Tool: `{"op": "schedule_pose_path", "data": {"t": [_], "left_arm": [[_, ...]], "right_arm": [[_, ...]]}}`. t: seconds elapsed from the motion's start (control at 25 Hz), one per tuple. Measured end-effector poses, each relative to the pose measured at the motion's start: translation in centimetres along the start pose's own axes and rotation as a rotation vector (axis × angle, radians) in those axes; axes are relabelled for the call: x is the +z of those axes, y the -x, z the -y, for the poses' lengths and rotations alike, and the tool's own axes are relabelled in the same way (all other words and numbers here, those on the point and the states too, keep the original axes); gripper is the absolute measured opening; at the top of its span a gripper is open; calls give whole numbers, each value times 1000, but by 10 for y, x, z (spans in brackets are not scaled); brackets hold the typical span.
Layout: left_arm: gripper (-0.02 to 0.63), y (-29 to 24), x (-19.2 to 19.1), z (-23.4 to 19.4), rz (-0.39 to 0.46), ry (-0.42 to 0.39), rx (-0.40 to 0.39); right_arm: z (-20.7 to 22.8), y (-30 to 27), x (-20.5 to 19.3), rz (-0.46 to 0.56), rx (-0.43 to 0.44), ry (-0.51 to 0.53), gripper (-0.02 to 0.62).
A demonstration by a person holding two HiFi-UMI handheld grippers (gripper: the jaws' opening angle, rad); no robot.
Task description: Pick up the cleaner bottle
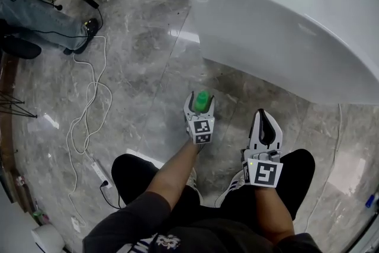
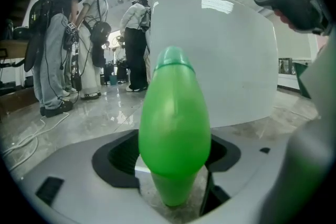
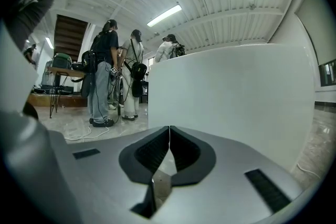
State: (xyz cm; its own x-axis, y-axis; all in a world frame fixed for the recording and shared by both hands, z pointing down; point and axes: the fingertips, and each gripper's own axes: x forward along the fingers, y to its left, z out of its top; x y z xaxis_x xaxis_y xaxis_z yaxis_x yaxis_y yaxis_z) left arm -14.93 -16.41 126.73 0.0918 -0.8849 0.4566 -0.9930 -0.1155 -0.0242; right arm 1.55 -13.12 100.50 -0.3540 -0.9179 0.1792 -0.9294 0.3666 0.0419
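Note:
A green cleaner bottle with a rounded body and a green cap stands upright on the grey marble floor. My left gripper is low over the floor with its jaws spread wide on either side of the bottle. In the left gripper view the bottle fills the gap between the black pads, and I see no squeeze on it. My right gripper hangs to the right of the bottle and apart from it. Its jaws meet at the tip with nothing between them.
A large white rounded tub stands just behind the bottle. White cables and a power strip lie on the floor at left. Someone's legs are at the top left, and several people stand further back.

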Motion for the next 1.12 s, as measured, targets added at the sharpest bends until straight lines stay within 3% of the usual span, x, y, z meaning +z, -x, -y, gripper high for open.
{"op": "schedule_pose_path", "data": {"t": [0.24,0.48,0.76,0.92,1.12], "left_arm": [[322,-17,-9,3,10,-24,-16],[199,-22,-10,5,30,-29,-4],[186,-23,-3,5,33,-13,-6],[184,-20,20,5,61,0,2],[184,-12,75,12,139,8,-5]], "right_arm": [[-2,5,-7,-11,3,3,17],[-1,8,-10,-28,-8,15,17],[0,11,-12,-26,-9,16,17],[-1,9,-4,26,8,23,17],[14,11,1,-8,-33,13,17]]}}
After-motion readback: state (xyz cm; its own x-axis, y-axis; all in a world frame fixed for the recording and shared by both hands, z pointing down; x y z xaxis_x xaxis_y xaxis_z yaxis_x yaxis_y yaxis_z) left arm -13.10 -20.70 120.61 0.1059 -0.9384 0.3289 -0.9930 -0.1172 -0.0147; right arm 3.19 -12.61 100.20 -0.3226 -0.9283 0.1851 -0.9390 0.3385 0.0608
